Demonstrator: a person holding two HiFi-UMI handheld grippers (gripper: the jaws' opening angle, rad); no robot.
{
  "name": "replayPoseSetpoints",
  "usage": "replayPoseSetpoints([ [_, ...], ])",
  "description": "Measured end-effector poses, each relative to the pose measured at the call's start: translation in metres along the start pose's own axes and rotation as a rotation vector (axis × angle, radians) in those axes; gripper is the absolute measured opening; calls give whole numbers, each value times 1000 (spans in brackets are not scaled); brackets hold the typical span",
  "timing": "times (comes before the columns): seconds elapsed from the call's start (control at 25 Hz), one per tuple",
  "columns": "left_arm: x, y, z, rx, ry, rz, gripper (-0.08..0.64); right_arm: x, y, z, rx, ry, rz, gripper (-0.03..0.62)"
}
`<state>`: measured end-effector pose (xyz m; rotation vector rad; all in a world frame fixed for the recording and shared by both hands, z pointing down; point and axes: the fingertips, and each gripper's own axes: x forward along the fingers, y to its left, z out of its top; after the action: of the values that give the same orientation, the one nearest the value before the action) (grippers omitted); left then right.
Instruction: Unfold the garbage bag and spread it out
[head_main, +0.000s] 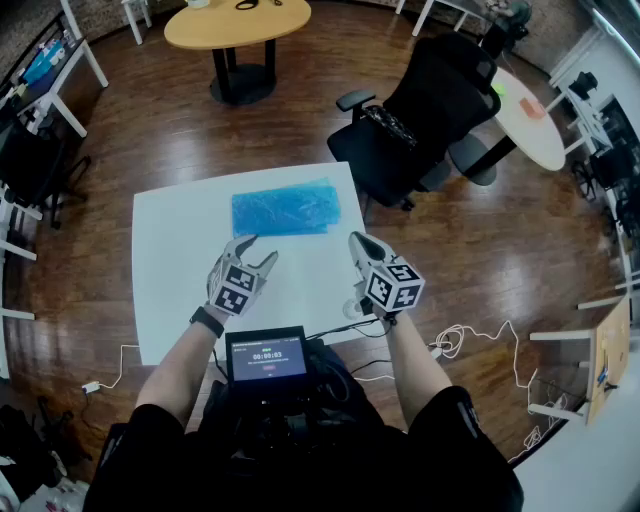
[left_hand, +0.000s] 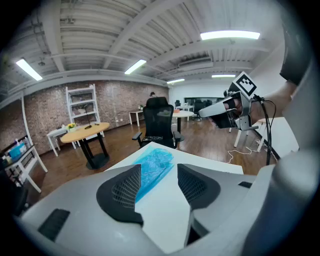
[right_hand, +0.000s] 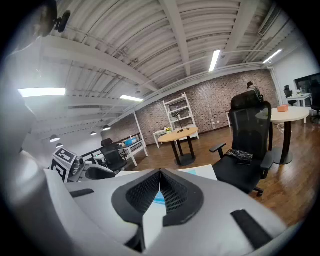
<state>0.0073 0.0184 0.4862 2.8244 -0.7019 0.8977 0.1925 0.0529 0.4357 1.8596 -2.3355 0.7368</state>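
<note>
Head view: the garbage bag (head_main: 287, 208) lies folded flat, a blue rectangle on the far half of the white worktop (head_main: 170, 260). It is centred and, I judge, within easy reach of both arms. I hold the left claw (head_main: 258, 252) and the right claw (head_main: 358, 243) above the near half, both short of the bag and touching nothing. A small screen (head_main: 267, 356) at my chest shows a timer line, its digits too small to trust. The marker cubes carry black-and-white square patterns, no words. A black chair (head_main: 430, 110) stands beyond the worktop.

Left gripper view: the jaws stand apart and empty. The bag shows in the gap, farther along the worktop and not yet reached. My guess is that they are open to pinch an edge.

Right gripper view: the jaws are together on nothing, with a sliver of blue showing past them. This claw would need to open before it can help spread the bag. I can read no brand or print on the bag.
</note>
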Motion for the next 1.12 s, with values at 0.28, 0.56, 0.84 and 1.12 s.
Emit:
replayPoseSetpoints([
  [0.28,52,-13,20,66,45,-54,232,14,-21,-4,11,19,-8,20],
  [0.56,118,-25,26,107,127,-110,242,29,-46,-11,-3,41,-26,23],
  [0.84,185,-34,22,125,212,-157,267,45,-71,-19,12,61,-43,50],
  [1.12,250,-38,-10,139,318,-186,265,64,-92,-39,-65,139,-45,89],
])
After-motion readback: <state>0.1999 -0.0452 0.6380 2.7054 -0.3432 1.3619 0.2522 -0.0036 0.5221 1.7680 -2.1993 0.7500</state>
